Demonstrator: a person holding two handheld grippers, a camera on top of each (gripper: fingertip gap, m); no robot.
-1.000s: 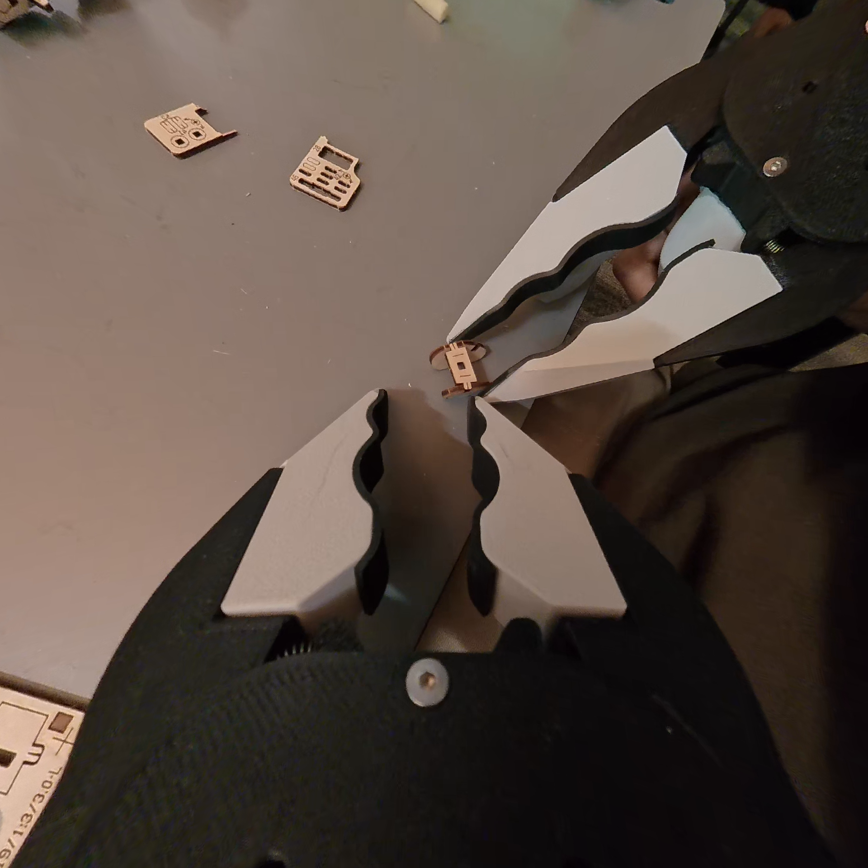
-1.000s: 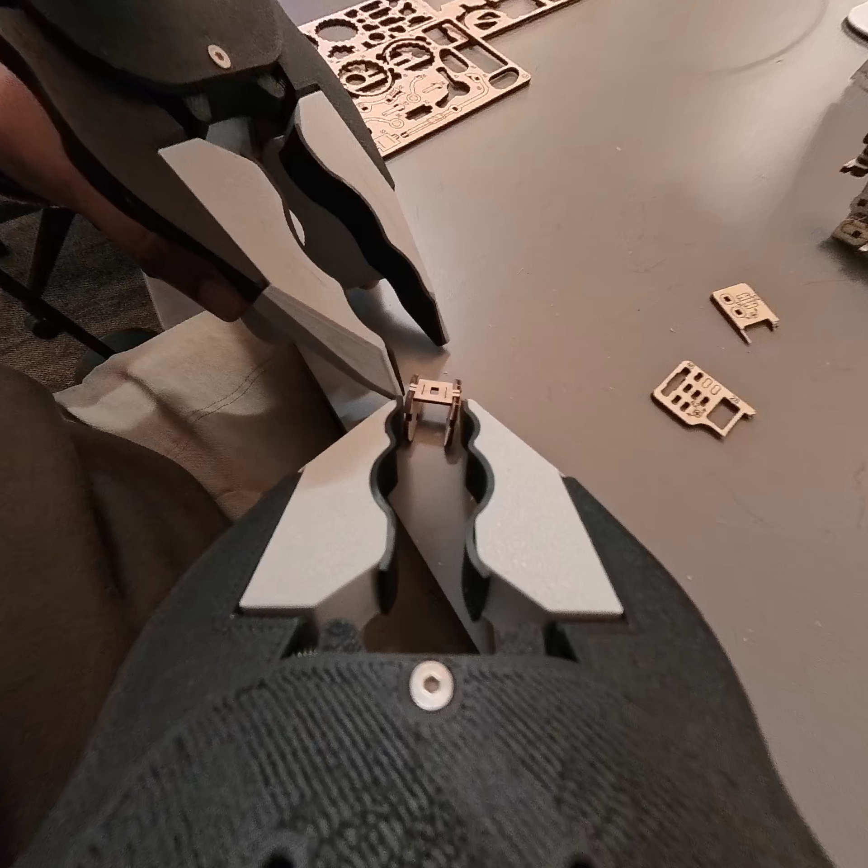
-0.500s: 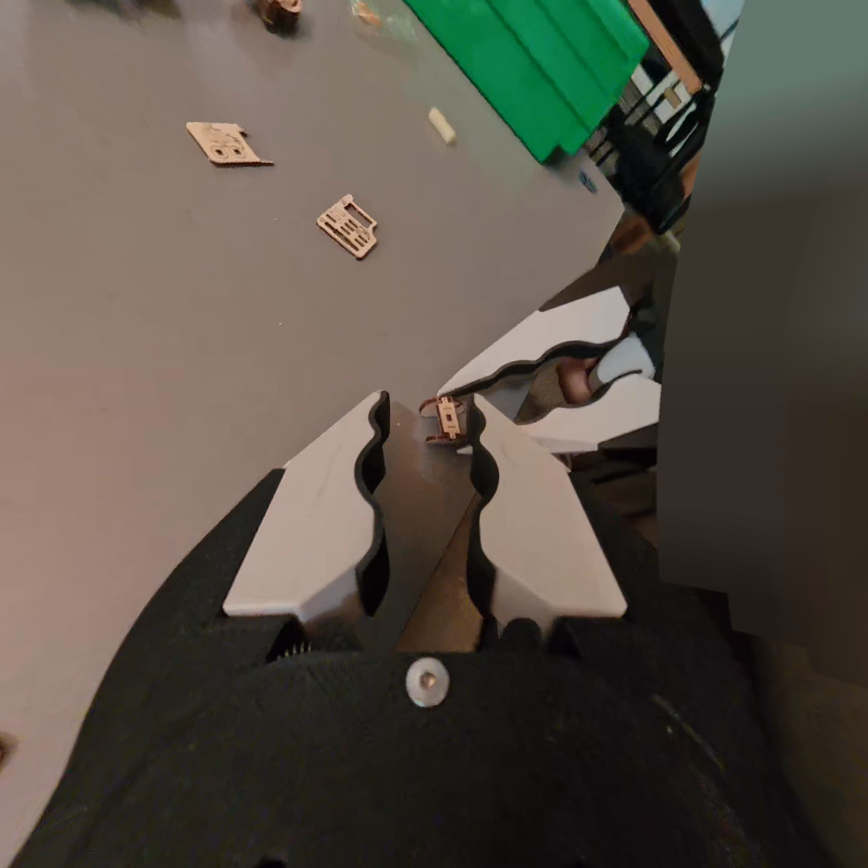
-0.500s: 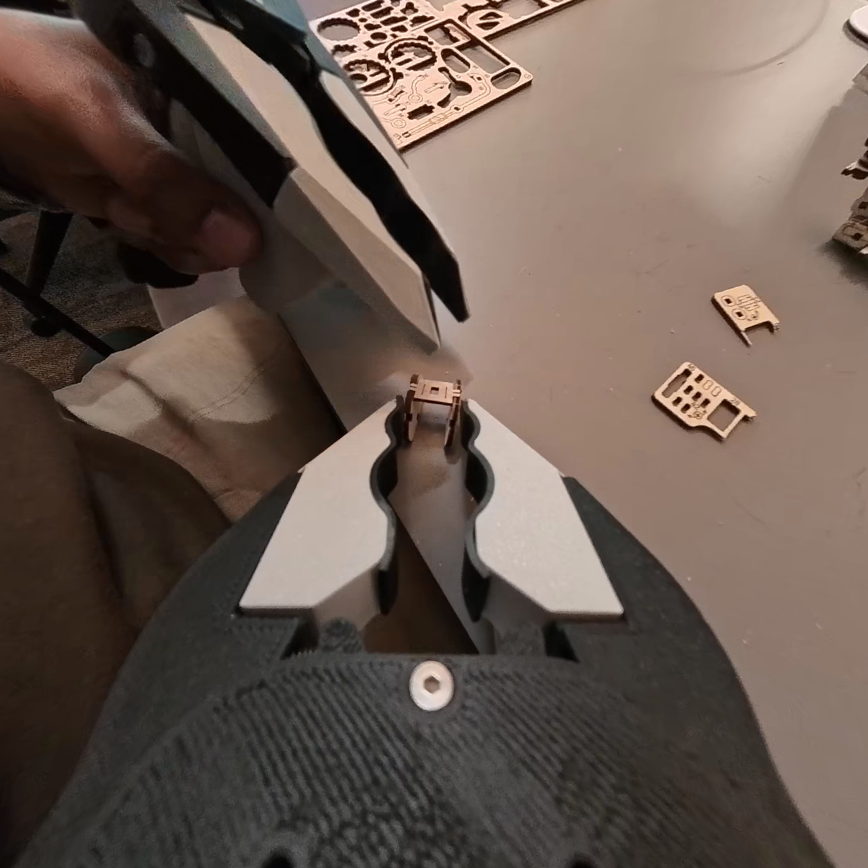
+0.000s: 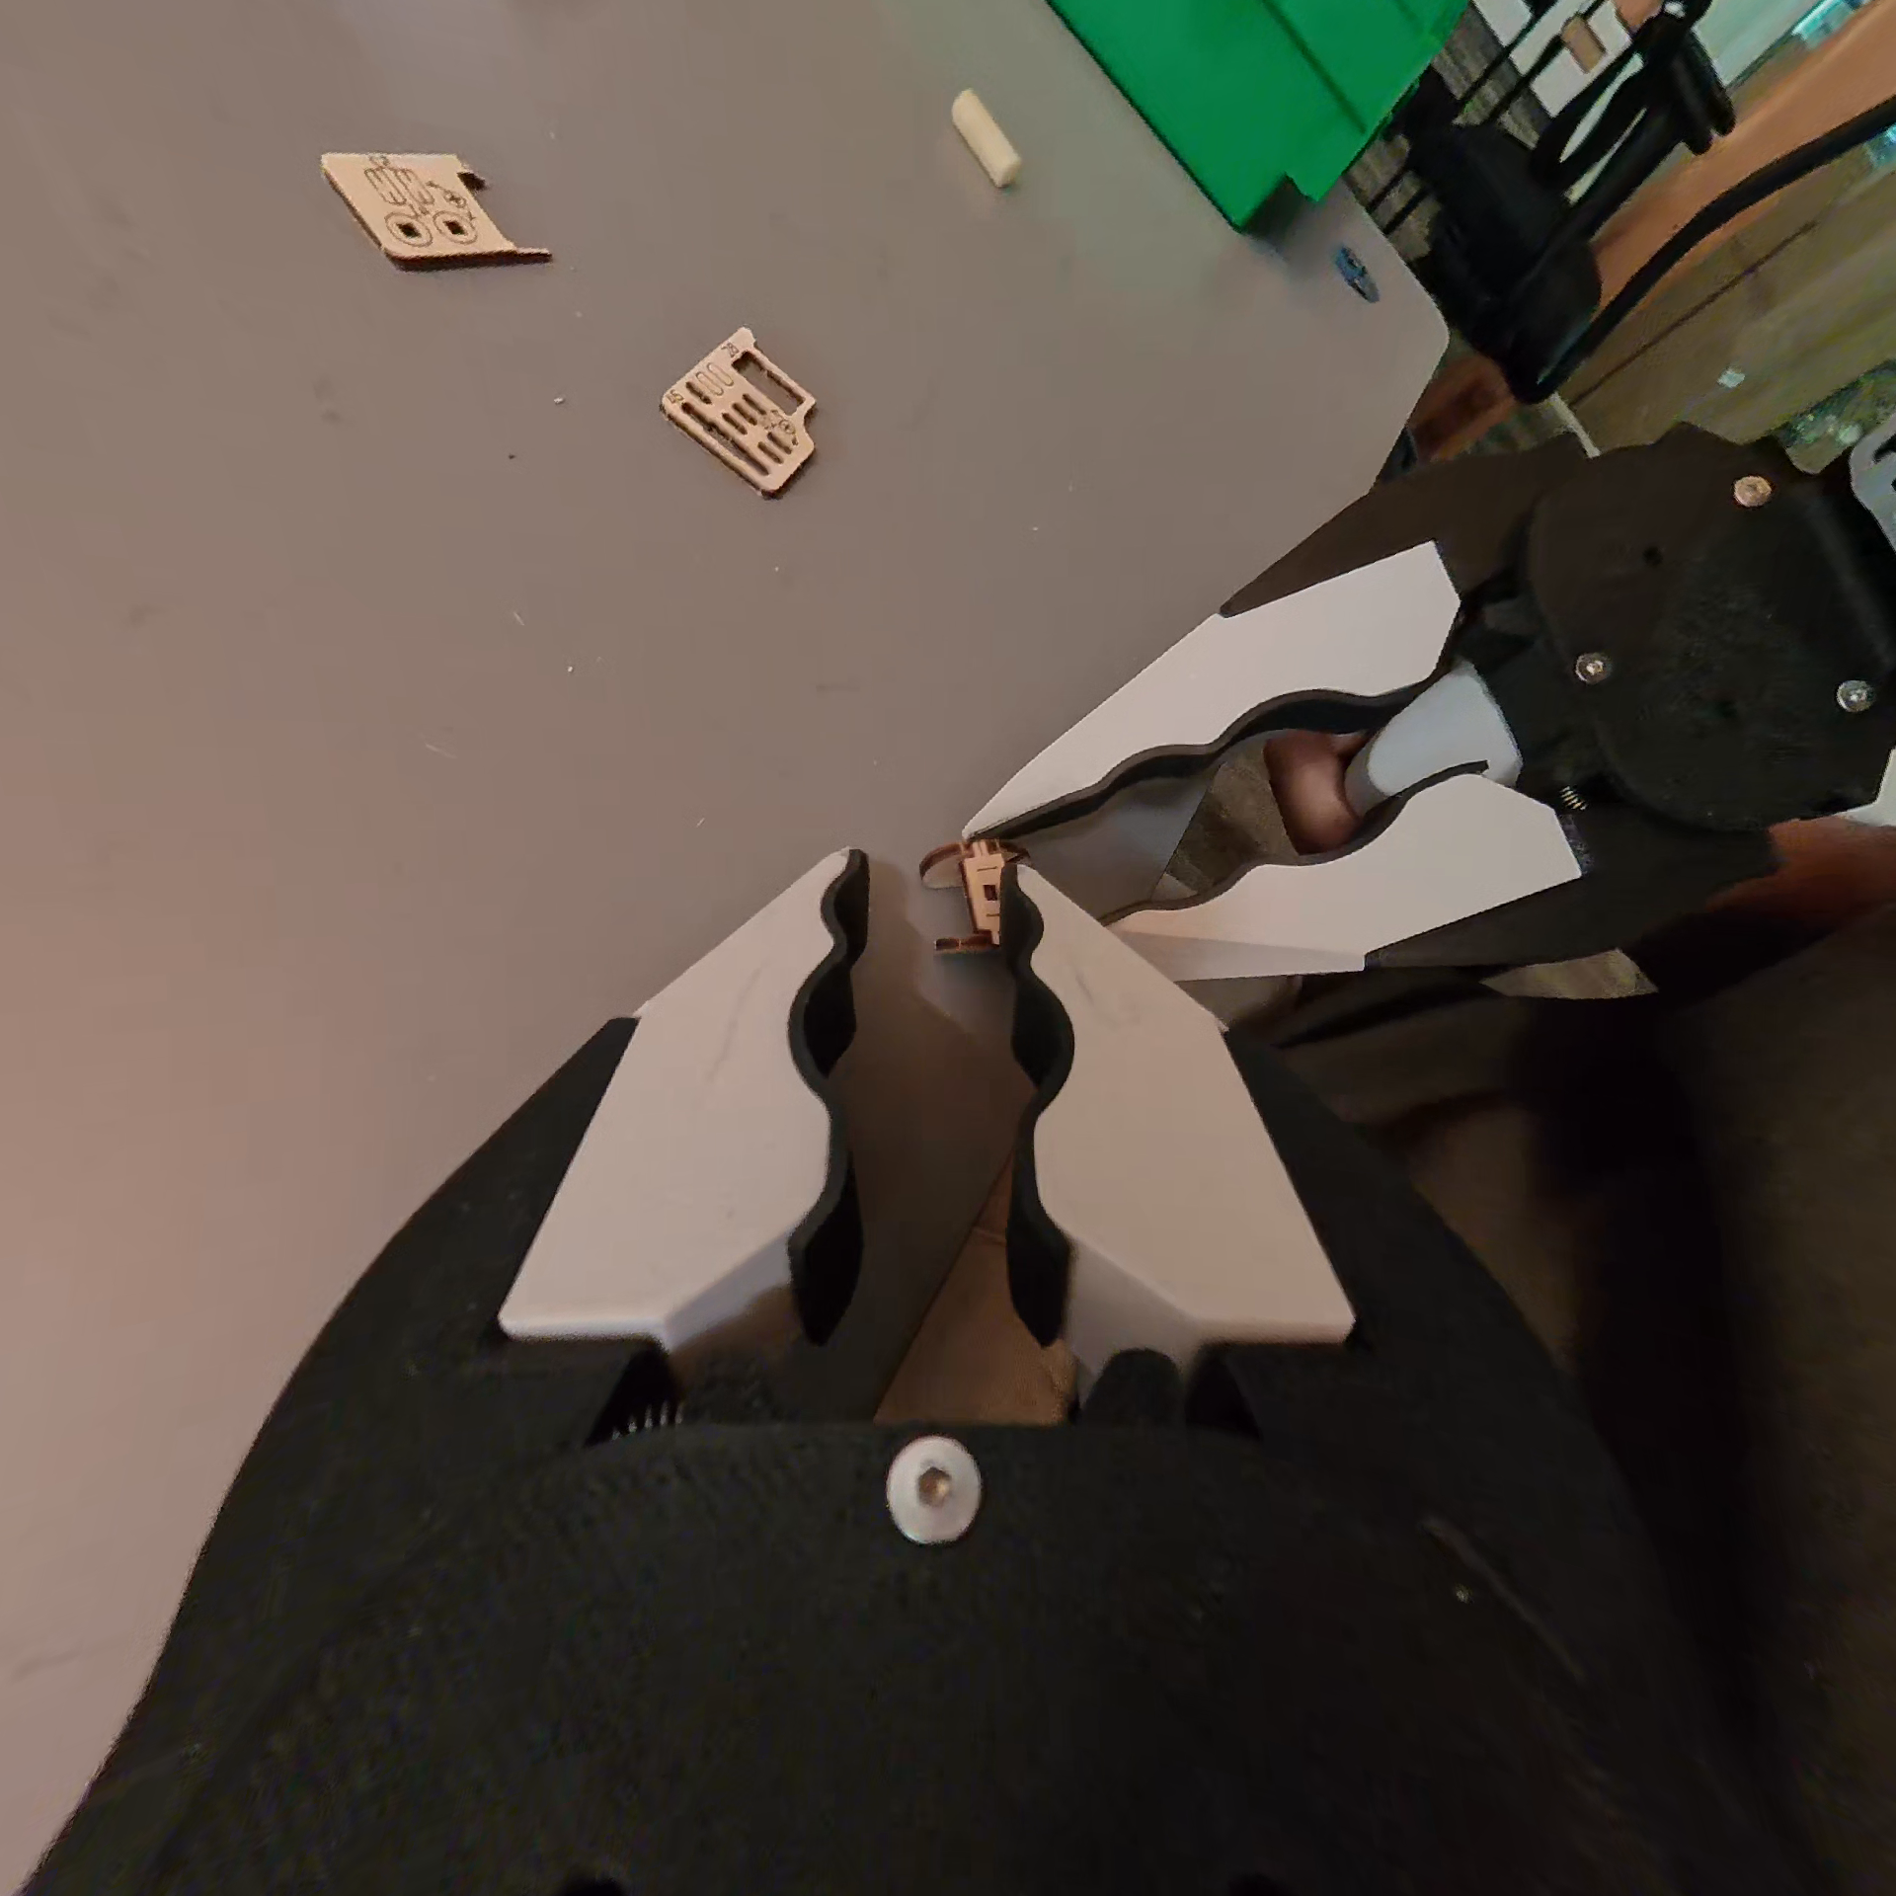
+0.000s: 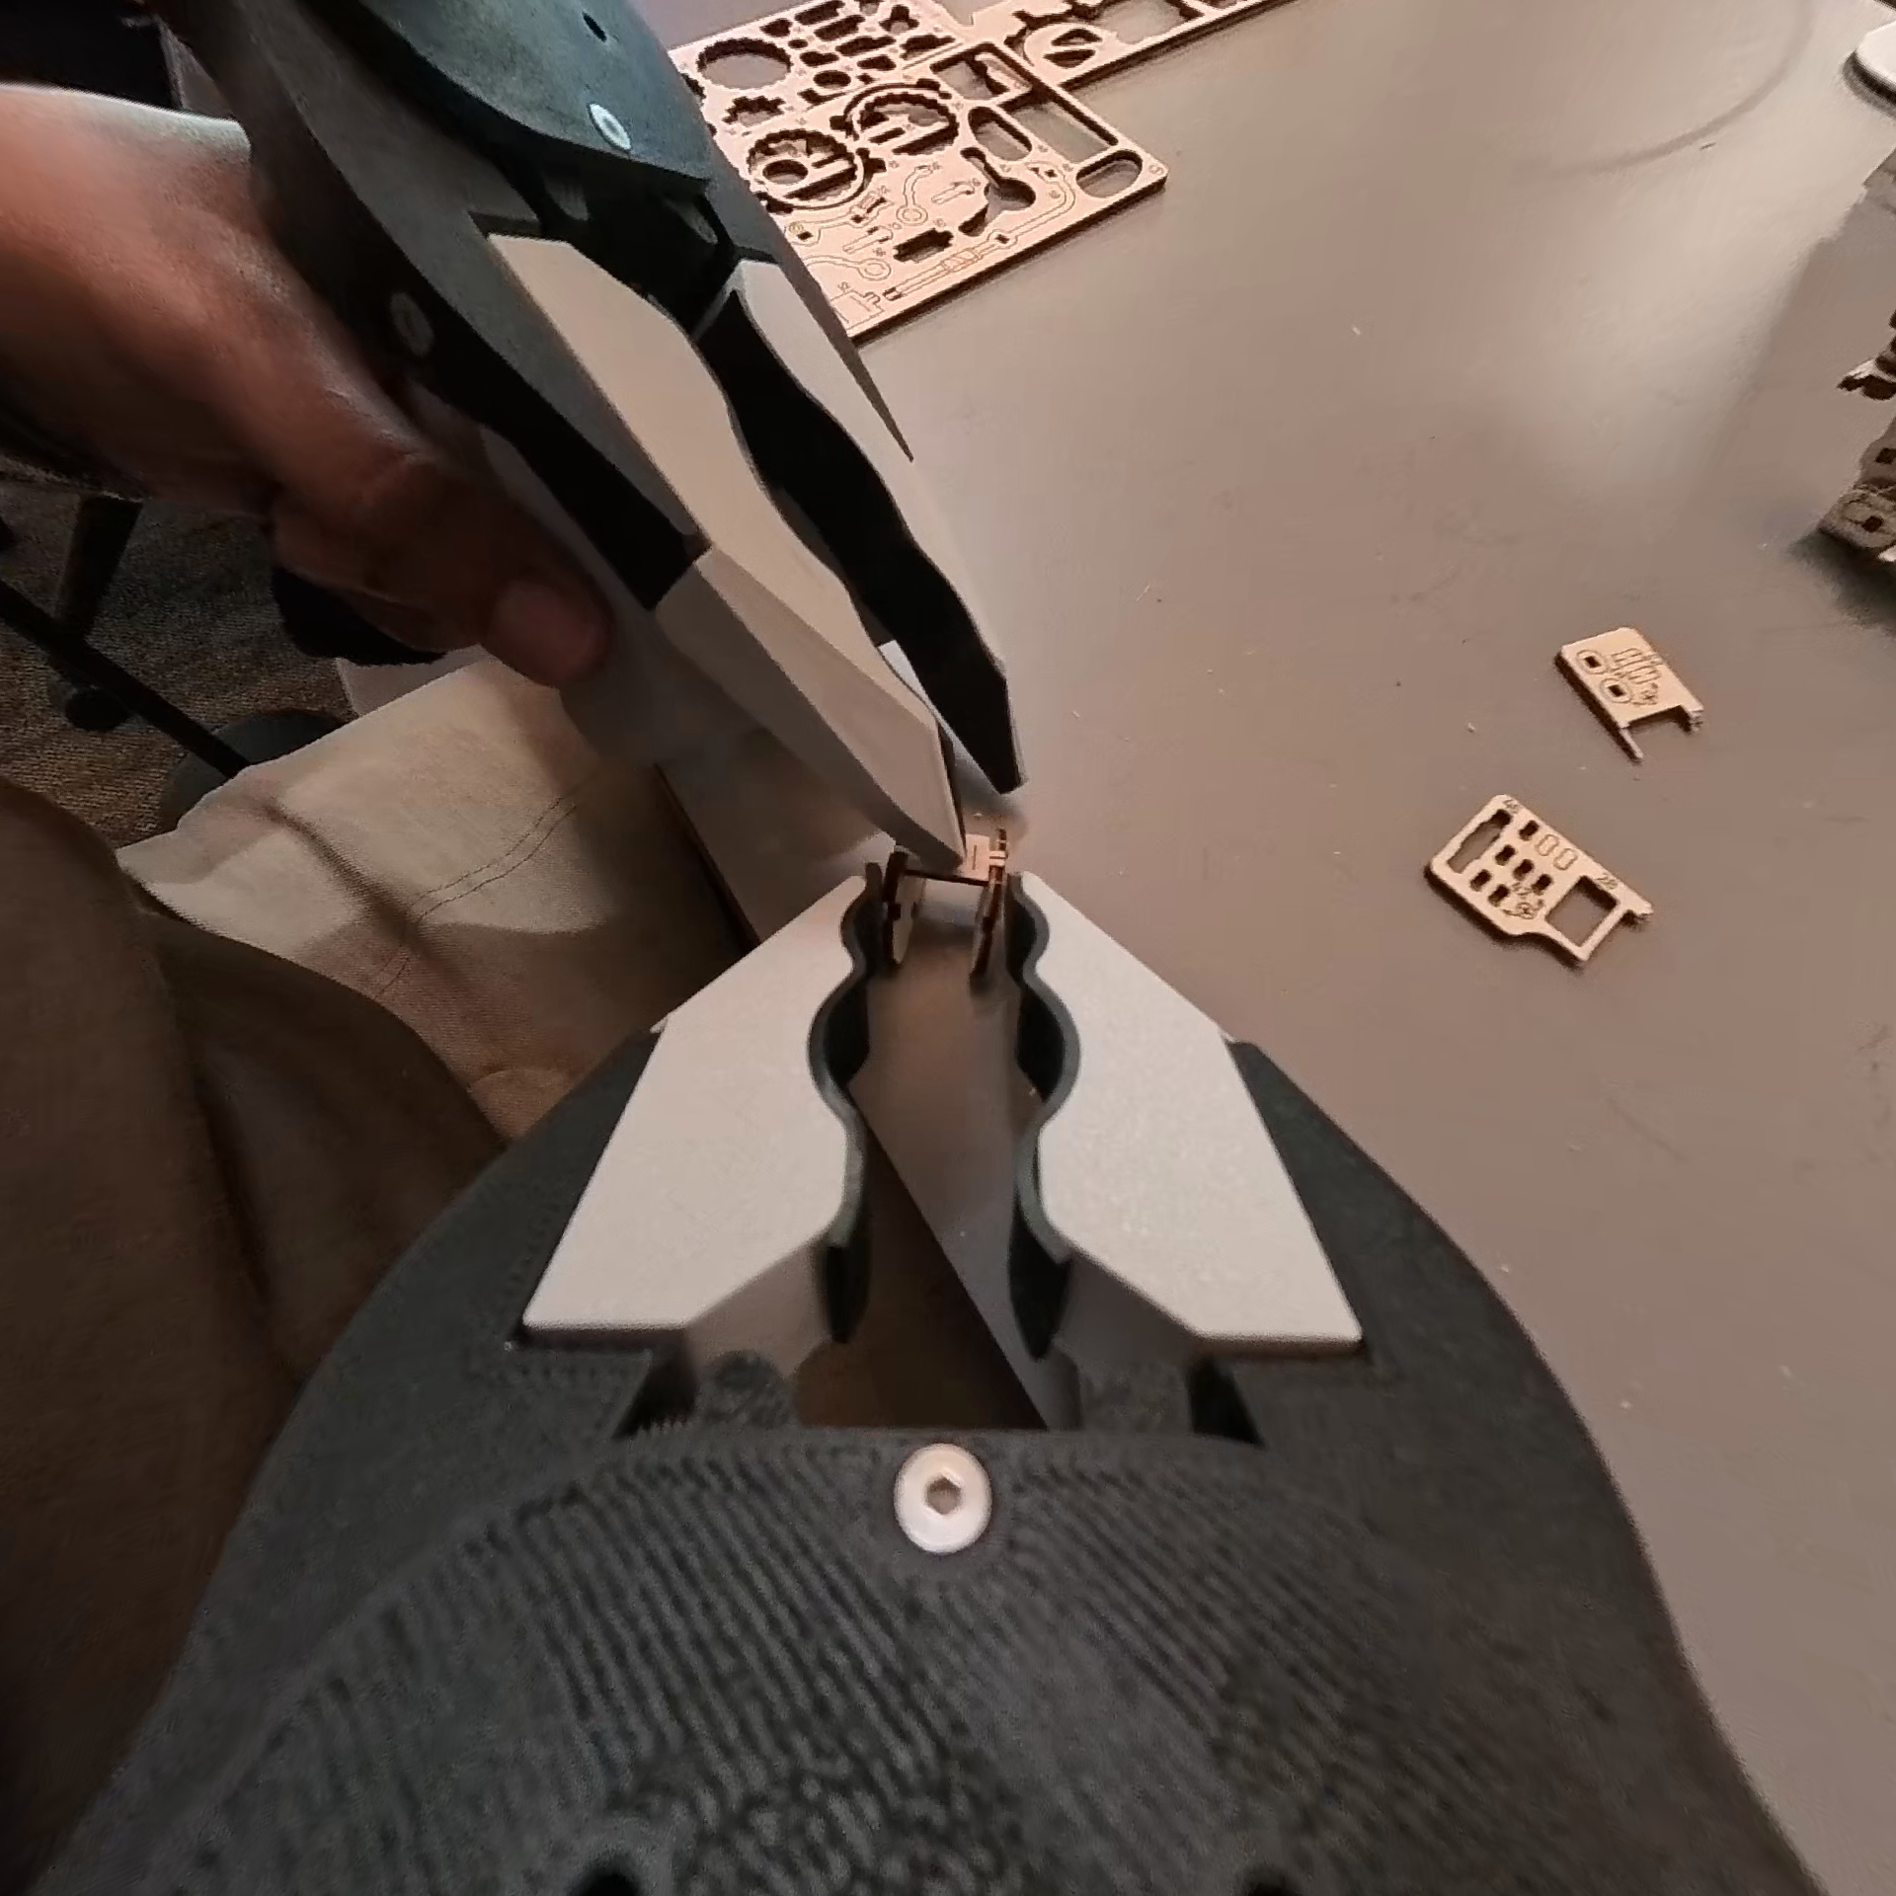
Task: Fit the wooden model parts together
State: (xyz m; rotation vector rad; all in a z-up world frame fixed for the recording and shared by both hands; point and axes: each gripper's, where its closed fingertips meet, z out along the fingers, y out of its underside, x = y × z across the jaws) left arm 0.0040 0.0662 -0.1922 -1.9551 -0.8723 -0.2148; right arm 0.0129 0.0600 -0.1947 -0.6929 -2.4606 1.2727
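Pinching wooden part (image 6: 939, 893) in our right hand-held gripper (image 6: 939, 903); our left hand-held gripper (image 5: 939, 882), fingers apart, tip touching part above counter (image 5: 410, 718).

Workshop: grey table (image 5: 513, 718), green bin (image 5: 1252, 92)

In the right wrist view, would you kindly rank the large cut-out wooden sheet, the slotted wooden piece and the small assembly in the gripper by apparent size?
1. Wooden sheet, partly cropped and hidden.
2. Slotted piece.
3. Small assembly, smallest even though nearest the camera, shut in the right gripper.
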